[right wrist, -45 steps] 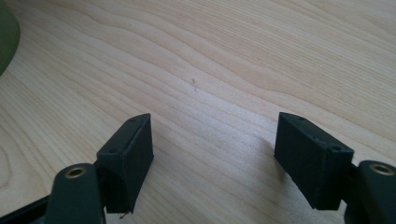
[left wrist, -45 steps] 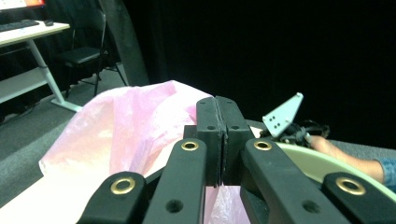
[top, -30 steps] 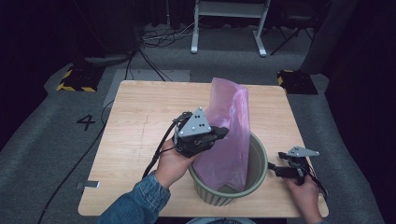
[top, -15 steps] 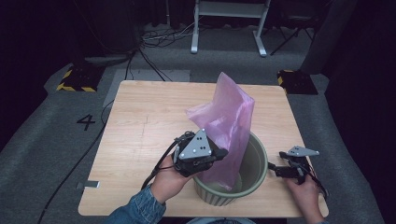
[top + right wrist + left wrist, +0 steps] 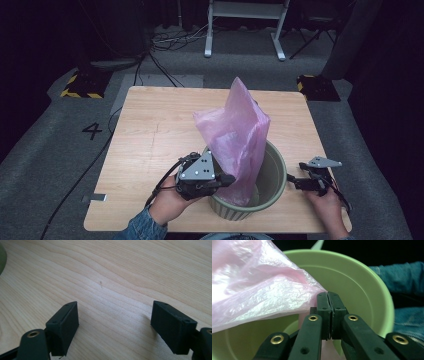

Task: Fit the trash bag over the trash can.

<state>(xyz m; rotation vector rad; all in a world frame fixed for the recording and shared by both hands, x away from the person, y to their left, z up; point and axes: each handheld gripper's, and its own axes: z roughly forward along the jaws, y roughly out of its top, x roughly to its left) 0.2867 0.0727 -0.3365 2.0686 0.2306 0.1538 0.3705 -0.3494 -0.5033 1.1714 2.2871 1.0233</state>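
The left claw [image 5: 226,180] pinches the pink bag [image 5: 239,135] at the green bin [image 5: 272,187] in the lower center, the right claw [image 5: 295,181] rests open, so the thin film may tear or slip.

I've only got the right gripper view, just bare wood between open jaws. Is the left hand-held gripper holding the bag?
Observer: Yes. The left hand-held gripper is shut on the pink bag, pinching its edge.
Operator: Where's the bag relative to the bin?
Observer: Its lower end hangs inside the green bin; the rest stands above the rim.
Operator: And my right one?
Observer: The right hand-held gripper is beside the bin, apart from it.
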